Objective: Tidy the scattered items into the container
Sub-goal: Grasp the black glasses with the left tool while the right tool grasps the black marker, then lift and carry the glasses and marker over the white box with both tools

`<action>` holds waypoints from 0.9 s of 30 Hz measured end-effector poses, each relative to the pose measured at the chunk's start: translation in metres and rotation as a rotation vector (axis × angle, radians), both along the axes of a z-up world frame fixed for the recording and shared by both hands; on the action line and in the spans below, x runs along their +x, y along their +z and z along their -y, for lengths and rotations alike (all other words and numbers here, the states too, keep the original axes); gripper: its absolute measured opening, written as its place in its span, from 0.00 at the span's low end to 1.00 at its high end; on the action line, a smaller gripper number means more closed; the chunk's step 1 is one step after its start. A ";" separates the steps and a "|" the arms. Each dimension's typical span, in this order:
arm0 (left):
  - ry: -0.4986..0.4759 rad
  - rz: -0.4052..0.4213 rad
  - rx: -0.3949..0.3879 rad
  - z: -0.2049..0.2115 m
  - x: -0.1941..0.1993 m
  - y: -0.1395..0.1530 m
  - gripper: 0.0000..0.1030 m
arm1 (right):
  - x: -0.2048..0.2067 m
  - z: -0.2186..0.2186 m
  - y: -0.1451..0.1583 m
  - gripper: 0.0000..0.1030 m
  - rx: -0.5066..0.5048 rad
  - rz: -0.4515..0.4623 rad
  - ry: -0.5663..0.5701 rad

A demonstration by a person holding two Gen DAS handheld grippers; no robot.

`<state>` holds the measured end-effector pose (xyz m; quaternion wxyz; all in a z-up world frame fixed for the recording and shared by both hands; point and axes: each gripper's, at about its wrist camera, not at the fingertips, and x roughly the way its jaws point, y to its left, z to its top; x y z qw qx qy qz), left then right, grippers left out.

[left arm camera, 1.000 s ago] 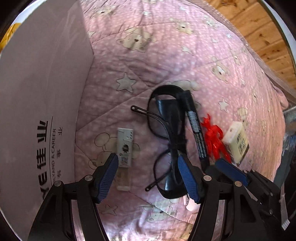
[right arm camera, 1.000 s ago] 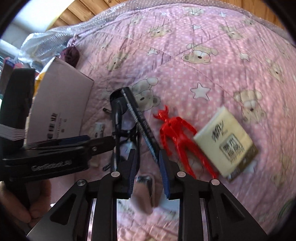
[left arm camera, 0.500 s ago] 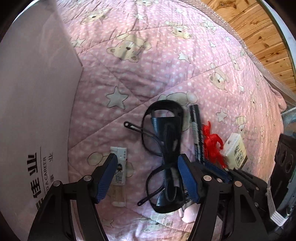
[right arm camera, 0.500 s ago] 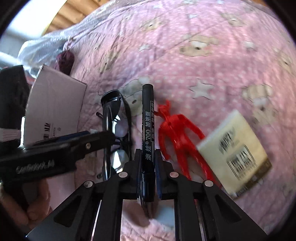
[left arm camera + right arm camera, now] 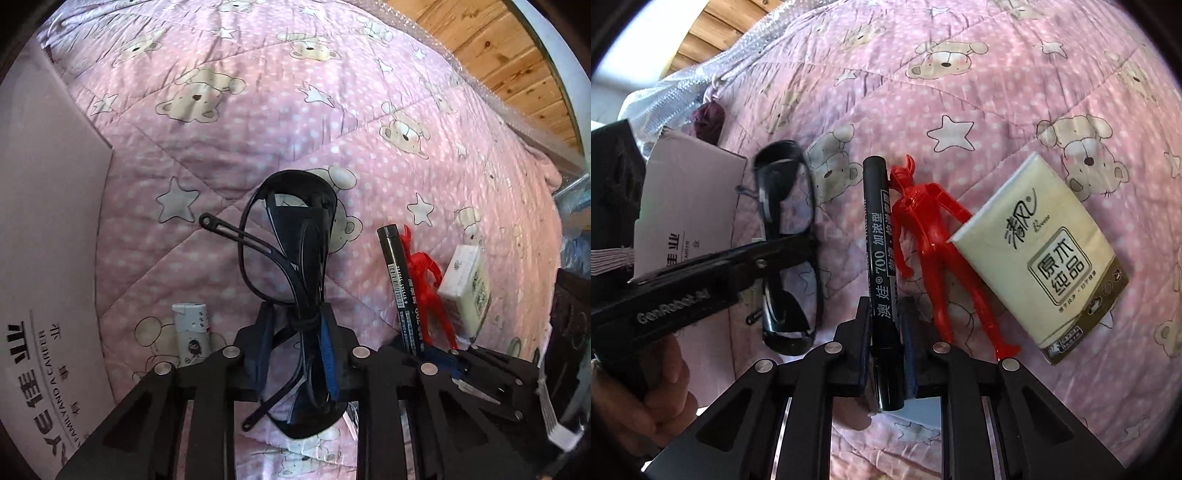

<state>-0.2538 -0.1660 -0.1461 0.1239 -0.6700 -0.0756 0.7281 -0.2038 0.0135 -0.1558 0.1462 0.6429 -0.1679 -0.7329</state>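
While left claw [image 5: 295, 341] clamps glasses [image 5: 295, 254], right claw [image 5: 886, 332] clamps marker [image 5: 881, 266].

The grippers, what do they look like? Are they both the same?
They look alike. Each gripper, left and right, is black plastic with silver rivets, triangular cut-outs and two fingers lined with blue pads. White "GenRobot.AI" lettering runs along the left one's side.
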 end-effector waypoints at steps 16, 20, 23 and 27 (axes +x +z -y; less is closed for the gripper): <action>0.021 -0.073 0.047 0.035 0.022 0.049 0.24 | 0.044 0.001 0.049 0.16 -0.029 -0.066 -0.027; 0.020 -0.089 0.056 0.042 0.039 0.057 0.24 | 0.056 0.002 0.054 0.16 -0.036 -0.066 -0.035; 0.022 -0.100 0.057 0.038 0.053 0.066 0.24 | 0.066 0.001 0.058 0.16 -0.034 -0.071 -0.038; 0.014 -0.113 0.062 0.038 0.062 0.081 0.24 | 0.081 -0.001 0.065 0.16 -0.031 -0.082 -0.041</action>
